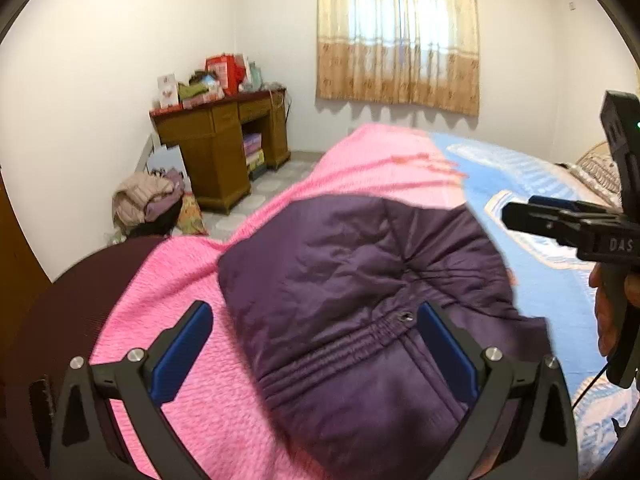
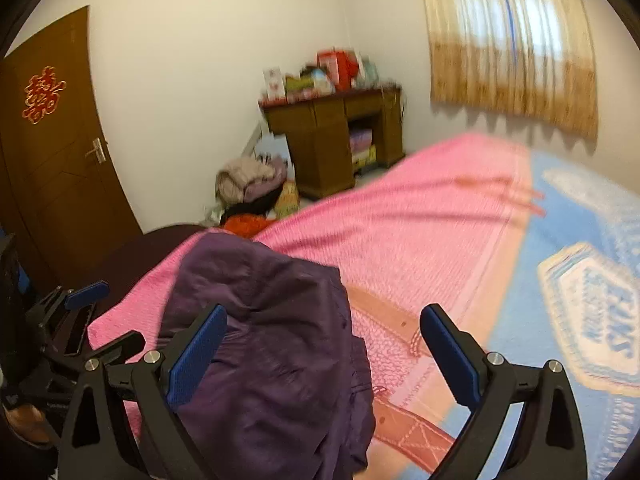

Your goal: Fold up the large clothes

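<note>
— Between the two blue pads of the left gripper point(image 1: 314, 354) lay the purple padded jacket point(image 1: 360, 280), did it not?

— Yes. From where I stood, its jaws were spread wide and held nothing. The jacket was directly ahead of them and a little toward the right pad, with the gathered seam just beside that pad. It rested bunched on the pink blanket point(image 1: 192, 360).

— And the right gripper point(image 2: 324, 356)?

— Also wide and empty. For that one, the jacket point(image 2: 272, 340) was off to the left; only its left pad stood over the fabric, and bare blanket point(image 2: 400, 240) was ahead of the gap.

— How did the garment run?

— Away from both grippers, I think, though the heap was too crumpled to be sure. I judged the left hand nearer, so it should grasp first.
</note>
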A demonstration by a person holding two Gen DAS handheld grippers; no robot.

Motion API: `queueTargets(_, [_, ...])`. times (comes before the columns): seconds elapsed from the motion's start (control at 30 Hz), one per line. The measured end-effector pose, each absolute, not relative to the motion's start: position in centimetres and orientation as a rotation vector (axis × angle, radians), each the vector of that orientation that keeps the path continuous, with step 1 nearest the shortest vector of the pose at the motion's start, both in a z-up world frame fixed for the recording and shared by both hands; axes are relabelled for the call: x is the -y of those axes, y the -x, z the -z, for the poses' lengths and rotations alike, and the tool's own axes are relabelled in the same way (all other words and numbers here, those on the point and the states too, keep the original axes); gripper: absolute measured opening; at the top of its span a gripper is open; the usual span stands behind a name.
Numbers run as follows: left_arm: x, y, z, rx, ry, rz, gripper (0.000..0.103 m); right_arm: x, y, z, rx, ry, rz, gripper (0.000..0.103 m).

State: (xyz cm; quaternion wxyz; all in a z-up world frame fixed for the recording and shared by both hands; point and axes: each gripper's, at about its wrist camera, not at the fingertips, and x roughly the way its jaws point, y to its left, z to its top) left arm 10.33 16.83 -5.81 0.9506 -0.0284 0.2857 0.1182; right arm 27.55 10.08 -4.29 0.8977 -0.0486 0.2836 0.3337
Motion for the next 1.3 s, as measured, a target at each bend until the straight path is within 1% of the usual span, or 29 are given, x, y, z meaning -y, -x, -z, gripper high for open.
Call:
queueTargets(0.17, [-16.1, -7.1, 3.8, -0.523, 0.015, -0.224, 0.103, -9.7, -21.7, 2.4, -0.491, 0.149, -0.651, 0.097])
queueTargets(0.33, [-16.1, -5.5, 2.5, -0.478, 0.044, -0.203, 0.103, -8.2, -17.7, 1.9, -0.451, 0.128, -0.642, 0.097])
queueTargets(0.63, [-15.0, -4.5, 2.2, -0.445, 0.049, -0.197, 0.103, -8.2, -16.2, 1.4, -0.425, 0.127, -0.658, 0.098])
queueTargets(1.3, [-14.5, -4.1, 2.1, -0.442, 0.049, -0.198, 0.103, -7.8, -14.9, 0.8, -0.409, 0.124, -0.684, 0.098])
